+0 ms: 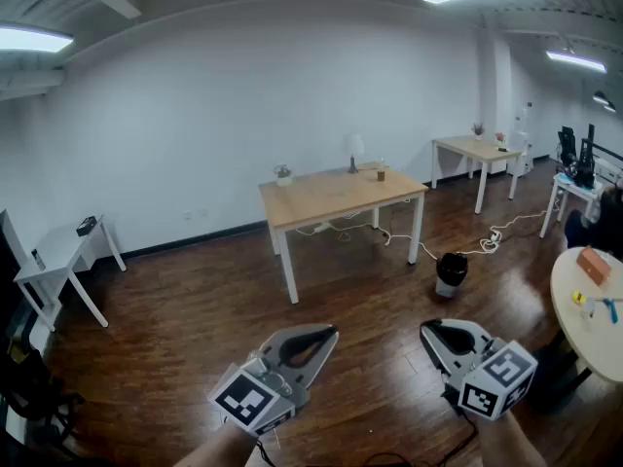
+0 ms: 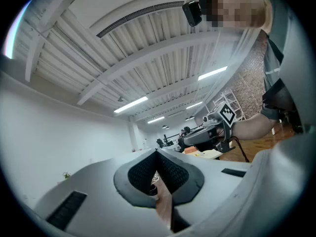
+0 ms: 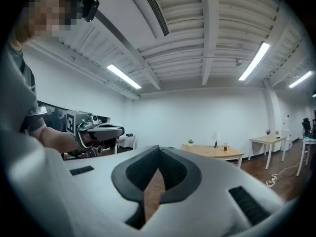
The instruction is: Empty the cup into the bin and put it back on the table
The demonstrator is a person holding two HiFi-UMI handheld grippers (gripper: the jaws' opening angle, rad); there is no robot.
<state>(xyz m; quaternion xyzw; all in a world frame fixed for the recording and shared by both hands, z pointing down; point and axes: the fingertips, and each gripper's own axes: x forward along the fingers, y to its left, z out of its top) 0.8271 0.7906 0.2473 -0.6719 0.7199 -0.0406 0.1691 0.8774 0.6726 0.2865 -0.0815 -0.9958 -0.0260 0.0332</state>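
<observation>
Left gripper [image 1: 329, 333] and right gripper [image 1: 429, 331] clenched and empty, the cup [image 1: 381, 174] well apart from them on the wooden table [image 1: 321, 198]
The two hand-held grippers sit side by side low in the head view, above a dark wood floor [image 1: 175, 309], each with its jaws pressed together and nothing between them. The cup stands toward the table's far right end, near a small lamp [image 1: 354, 150]; a potted plant [image 1: 283, 174] sits at the far left end. The black bin [image 1: 451, 271] is on the floor, near the table's right front leg
</observation>
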